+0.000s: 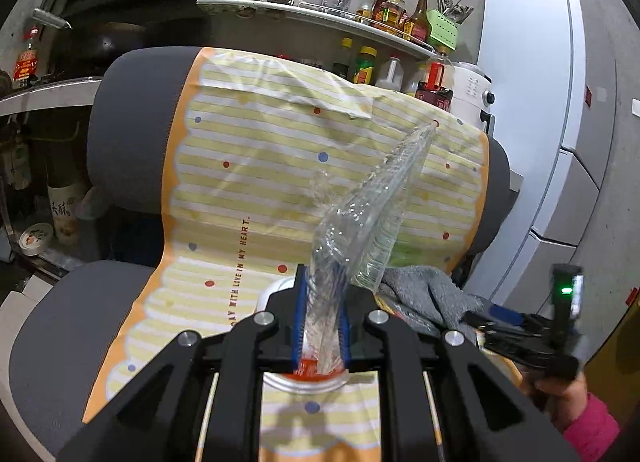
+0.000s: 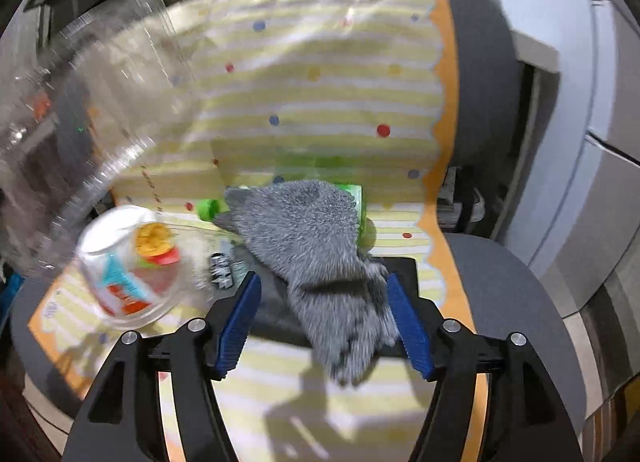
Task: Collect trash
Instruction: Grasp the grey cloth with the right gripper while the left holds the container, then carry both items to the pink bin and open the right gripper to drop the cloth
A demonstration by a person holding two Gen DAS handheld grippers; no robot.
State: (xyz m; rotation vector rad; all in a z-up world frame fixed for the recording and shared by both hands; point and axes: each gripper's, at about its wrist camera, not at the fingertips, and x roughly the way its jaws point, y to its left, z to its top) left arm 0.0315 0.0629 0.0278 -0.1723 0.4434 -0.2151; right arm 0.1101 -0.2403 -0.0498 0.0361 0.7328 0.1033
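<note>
My left gripper (image 1: 322, 282) is shut on a crumpled clear plastic bag (image 1: 372, 221), which sticks up and to the right above the seat. In the right wrist view the same clear plastic bag (image 2: 100, 101) is a blur at the left. My right gripper (image 2: 323, 280) stands open over a grey fuzzy cloth (image 2: 308, 234), which lies between its blue fingers (image 2: 240, 318). The cloth drapes over a green bottle (image 2: 208, 209) and a flat black item (image 2: 268, 302). A clear tub with a red and orange label (image 2: 132, 262) lies on its side to the left.
Everything rests on a grey chair (image 1: 132, 121) draped with a yellow striped sheet (image 1: 260, 149). Behind it are shelves of bottles and jars (image 1: 392, 13), a white cooker (image 1: 472, 89) and a white fridge (image 1: 528, 101). A hand in a pink sleeve (image 1: 592, 422) holds my right gripper (image 1: 520, 326).
</note>
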